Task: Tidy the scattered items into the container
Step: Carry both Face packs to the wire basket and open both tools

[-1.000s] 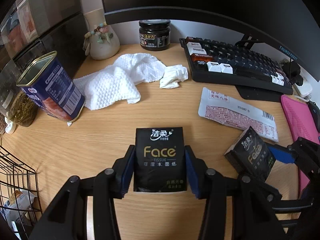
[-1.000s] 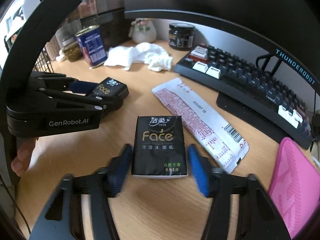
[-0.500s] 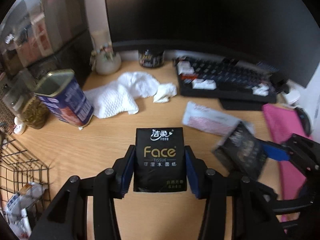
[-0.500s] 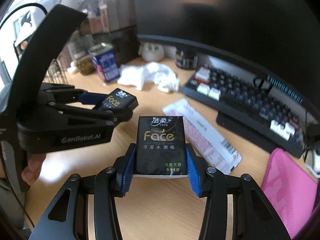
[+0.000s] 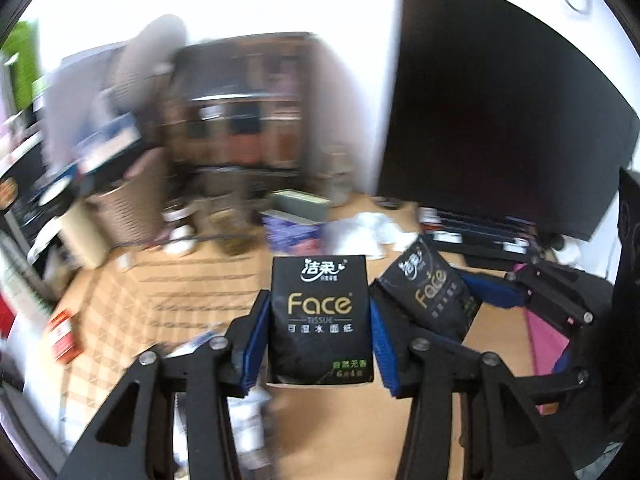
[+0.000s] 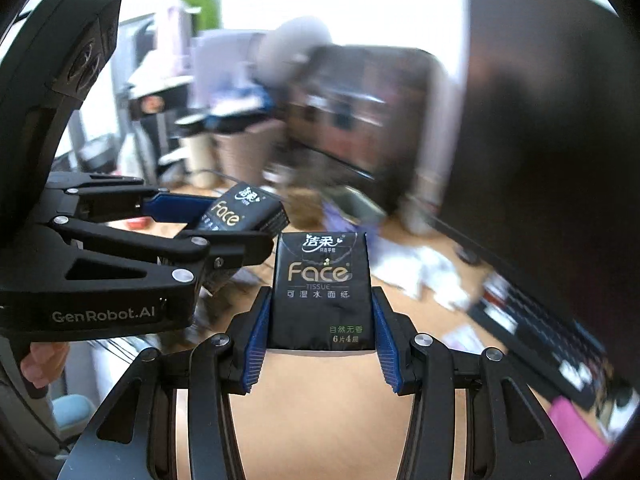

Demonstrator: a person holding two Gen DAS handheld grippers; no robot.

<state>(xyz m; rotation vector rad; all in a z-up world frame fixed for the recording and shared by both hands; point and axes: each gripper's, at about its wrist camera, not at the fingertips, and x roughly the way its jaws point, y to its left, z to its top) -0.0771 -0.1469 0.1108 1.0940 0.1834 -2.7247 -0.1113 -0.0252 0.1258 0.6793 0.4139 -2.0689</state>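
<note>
My left gripper [image 5: 318,320] is shut on a black "Face" tissue pack [image 5: 320,304], held upright above the desk. A blurred wire basket [image 5: 132,304] lies below and to the left of it, with a red box [image 5: 64,334] inside. In the right wrist view, my right gripper [image 6: 320,304] is shut on a second black tissue pack [image 6: 322,280]. That gripper [image 5: 460,312] and its tilted pack [image 5: 430,292] show at the right of the left wrist view. The left gripper [image 6: 240,232] with its pack [image 6: 236,212] hangs just left of the right one.
A dark monitor [image 5: 500,120] and a keyboard [image 5: 480,232] stand at the right. A white cloth [image 5: 360,232], a blue tin [image 5: 292,228] and a pink pad [image 5: 548,340] lie on the wooden desk. Cluttered shelves fill the back left. A person's fingers [image 6: 40,360] hold the left gripper.
Both grippers have risen off the desk with their tissue packs and swung left, side by side. The right jaws closed on their pack. The basket and the shelves have come into view.
</note>
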